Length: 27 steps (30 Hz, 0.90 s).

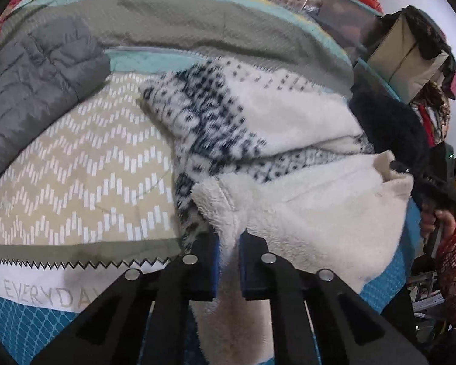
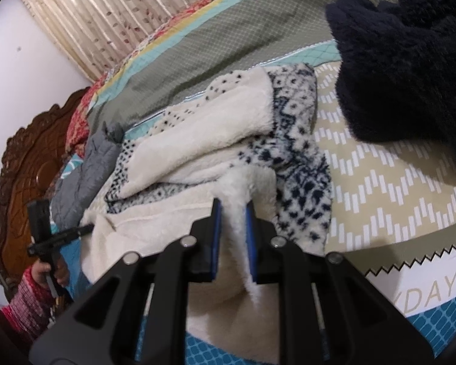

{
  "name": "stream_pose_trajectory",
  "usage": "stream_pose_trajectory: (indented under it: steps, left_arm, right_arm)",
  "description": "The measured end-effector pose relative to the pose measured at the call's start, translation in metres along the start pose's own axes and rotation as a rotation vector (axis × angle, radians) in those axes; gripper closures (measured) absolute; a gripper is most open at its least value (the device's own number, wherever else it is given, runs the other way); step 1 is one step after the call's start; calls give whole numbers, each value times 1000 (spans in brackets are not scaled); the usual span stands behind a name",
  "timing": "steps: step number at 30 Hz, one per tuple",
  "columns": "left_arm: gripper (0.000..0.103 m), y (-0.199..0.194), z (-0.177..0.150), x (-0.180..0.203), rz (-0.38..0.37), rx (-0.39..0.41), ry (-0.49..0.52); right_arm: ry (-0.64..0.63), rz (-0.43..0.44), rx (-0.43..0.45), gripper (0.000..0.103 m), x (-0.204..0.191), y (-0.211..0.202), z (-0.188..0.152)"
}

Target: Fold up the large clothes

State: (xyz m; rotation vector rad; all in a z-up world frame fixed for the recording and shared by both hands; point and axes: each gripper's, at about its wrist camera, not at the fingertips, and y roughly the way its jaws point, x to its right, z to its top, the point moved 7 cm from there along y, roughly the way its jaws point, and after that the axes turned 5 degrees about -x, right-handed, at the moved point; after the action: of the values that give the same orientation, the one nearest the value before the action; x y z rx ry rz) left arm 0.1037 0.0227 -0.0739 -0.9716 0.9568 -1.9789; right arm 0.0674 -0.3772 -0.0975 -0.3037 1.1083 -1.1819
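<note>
A large fleece garment (image 1: pixel 288 121), cream inside with a navy and white knit pattern outside, lies bunched on the bed; it also shows in the right wrist view (image 2: pixel 203 140). My left gripper (image 1: pixel 228 237) is shut on a fold of its cream edge. My right gripper (image 2: pixel 232 210) is shut on another cream fold of the same garment. The right gripper shows in the left wrist view (image 1: pixel 410 173) at the garment's far right corner. The left gripper shows in the right wrist view (image 2: pixel 85 229) at the garment's left edge.
A grey puffer jacket (image 1: pixel 36 91) lies at the left on the patterned bedspread (image 1: pixel 85 167). A dark navy fleece piece (image 2: pixel 404 67) hangs at the upper right. A carved wooden headboard (image 2: pixel 24 167) and curtain (image 2: pixel 112 15) stand beyond the bed. Cluttered boxes (image 1: pixel 407 54) stand at the right.
</note>
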Motion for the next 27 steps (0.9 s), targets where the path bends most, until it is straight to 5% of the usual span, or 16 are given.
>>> stream_pose_trajectory:
  steps: [12,15,17,21,27]
  left_arm:
    - [71,-36,38,-1,-54,142,-59]
    - [71,-46,42,-6,-69,174,-88]
    - [71,-55,46,-10,-83,205,-111]
    - [71,-66,54,-16,-91,229,-133]
    - [71,-69,61,-22,-81,247,-148]
  right_arm:
    - [5,-93,19,80,19,-10,-3]
    - [23,-54,54,77,21,-17,0]
    - [49,16,73,20,19,-23,1]
    - [11,54,145,15,10,-39,7]
    - [-82,-56,51,15,13,-28,5]
